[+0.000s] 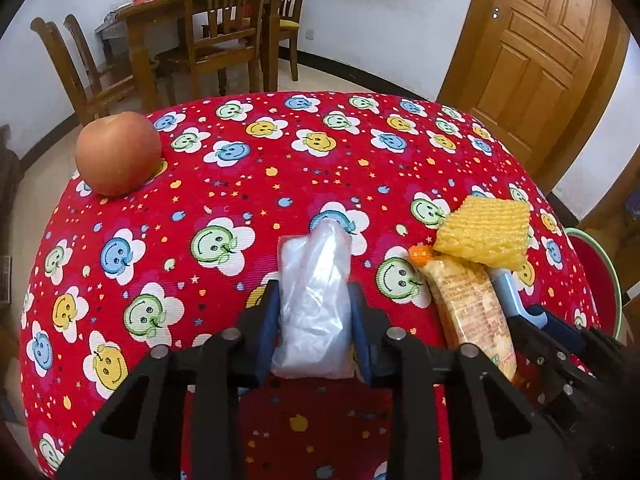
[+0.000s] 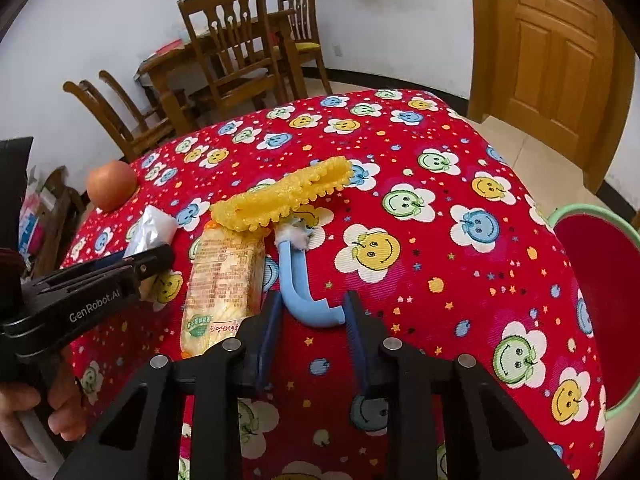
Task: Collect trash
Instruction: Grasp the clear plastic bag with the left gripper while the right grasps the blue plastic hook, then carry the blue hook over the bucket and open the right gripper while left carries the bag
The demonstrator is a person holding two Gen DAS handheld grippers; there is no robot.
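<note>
My left gripper (image 1: 314, 296) is shut on a crumpled clear plastic bag (image 1: 316, 304) lying on the red smiley-flower tablecloth (image 1: 280, 168). The right wrist view shows the same left gripper (image 2: 164, 258) from the side, with the bag (image 2: 152, 228) sticking out past it. My right gripper (image 2: 312, 308) has its pads against both sides of a curved blue plastic piece (image 2: 291, 276) with a white fluffy tip. Left of that piece lies an orange snack wrapper (image 2: 224, 280). A yellow foam net (image 2: 288, 192) lies across the tops of both. In the left wrist view the net (image 1: 484, 232), the wrapper (image 1: 472, 308) and the right gripper (image 1: 532, 320) are at the right.
An apple (image 1: 118, 154) sits near the table's far left edge. A red basin with a green rim (image 2: 580, 210) stands beyond the table's right edge. Wooden chairs (image 2: 236, 40) and a door (image 2: 552, 60) are behind. A hand (image 2: 60, 412) holds the left gripper.
</note>
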